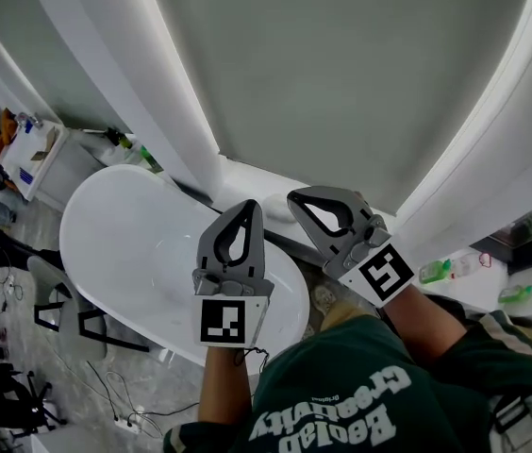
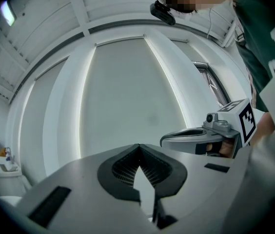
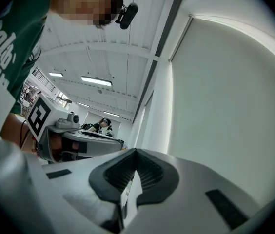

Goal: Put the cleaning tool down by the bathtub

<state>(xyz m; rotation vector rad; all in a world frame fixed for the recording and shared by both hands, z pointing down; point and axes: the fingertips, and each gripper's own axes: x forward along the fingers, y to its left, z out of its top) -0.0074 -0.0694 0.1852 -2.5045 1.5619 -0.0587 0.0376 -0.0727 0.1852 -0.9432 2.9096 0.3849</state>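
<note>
The pale grey wall panel (image 1: 341, 64) fills the upper field, framed by white lit strips. Below it, at left, lies the white oval bathtub (image 1: 124, 253). The person's dark green sweatshirt (image 1: 360, 394) occupies the lower edge.

Both tools are held about level and side by side, near each other but apart, pointing at the wall. In the head view the left one overlaps the tub's right end.

- Left gripper (image 1: 249, 204): jaws clenched, tips meeting, nothing between the pads.
- Right gripper (image 1: 293, 197): jaws likewise clenched tip to tip, nothing between them (each gripper view shows only wall and ceiling beyond the closed tips).

The cleaning tool is in neither grip and touches no finger. Its place cannot be made out in any view.

Two small green bottles (image 1: 433, 271) lie on the white ledge (image 1: 464, 289) at right.
</note>
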